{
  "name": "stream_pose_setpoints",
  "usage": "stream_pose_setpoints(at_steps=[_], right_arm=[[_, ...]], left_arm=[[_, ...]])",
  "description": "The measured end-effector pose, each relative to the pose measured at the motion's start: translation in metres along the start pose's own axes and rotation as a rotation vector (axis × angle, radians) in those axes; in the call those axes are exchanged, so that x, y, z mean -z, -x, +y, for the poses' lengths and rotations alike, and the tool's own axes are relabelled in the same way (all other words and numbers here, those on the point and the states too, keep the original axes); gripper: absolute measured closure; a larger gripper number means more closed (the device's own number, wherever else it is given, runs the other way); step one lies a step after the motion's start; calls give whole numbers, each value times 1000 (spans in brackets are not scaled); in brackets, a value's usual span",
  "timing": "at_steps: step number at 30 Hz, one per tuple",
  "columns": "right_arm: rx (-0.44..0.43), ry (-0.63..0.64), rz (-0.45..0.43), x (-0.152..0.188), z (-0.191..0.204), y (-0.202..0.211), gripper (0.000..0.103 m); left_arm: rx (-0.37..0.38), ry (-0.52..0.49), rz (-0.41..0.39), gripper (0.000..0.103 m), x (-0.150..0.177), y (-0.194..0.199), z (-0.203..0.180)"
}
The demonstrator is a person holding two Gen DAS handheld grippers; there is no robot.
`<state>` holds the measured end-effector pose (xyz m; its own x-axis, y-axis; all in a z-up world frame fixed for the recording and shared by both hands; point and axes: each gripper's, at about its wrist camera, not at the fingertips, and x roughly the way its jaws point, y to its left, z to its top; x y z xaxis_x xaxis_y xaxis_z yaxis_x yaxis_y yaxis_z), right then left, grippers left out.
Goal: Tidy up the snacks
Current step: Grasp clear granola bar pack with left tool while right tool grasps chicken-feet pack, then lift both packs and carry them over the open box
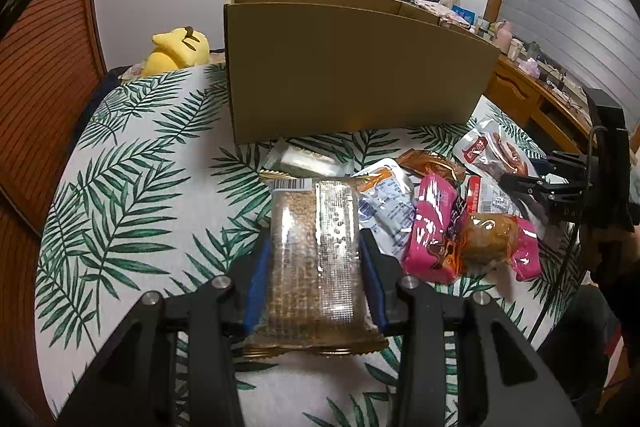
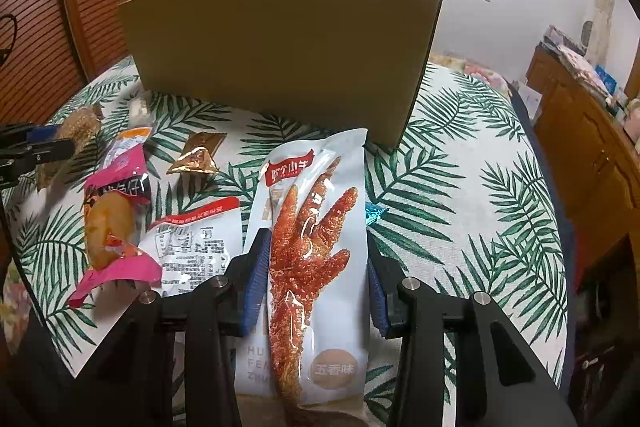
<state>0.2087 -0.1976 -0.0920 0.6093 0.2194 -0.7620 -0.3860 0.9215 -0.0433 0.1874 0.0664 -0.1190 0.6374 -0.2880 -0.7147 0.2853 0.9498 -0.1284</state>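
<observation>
Both fingers closed on packets lying lengthwise along them — left gripper (image 1: 316, 267) holds brown cake packet (image 1: 312, 259), right gripper (image 2: 316, 267) chicken-foot packet (image 2: 316, 247) — cardboard box (image 2: 280, 43) straight ahead, right nearer.

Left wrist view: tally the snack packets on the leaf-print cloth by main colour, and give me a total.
Clear packets: 2
Mostly white packets: 3
Pink packet: 1
Brown-gold packet: 1
Total: 7
</observation>
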Motion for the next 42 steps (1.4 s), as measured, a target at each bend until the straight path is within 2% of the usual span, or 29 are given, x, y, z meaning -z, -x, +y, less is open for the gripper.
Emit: stream_pose_setpoints(at_steps=[27, 42], right_arm=[[-2, -8, -151, -12, 16, 48, 60], [8, 33, -246, -46, 34, 77, 60]], left_arm=[[14, 23, -85, 63, -3, 12, -2], [62, 33, -215, 64, -47, 30, -3]])
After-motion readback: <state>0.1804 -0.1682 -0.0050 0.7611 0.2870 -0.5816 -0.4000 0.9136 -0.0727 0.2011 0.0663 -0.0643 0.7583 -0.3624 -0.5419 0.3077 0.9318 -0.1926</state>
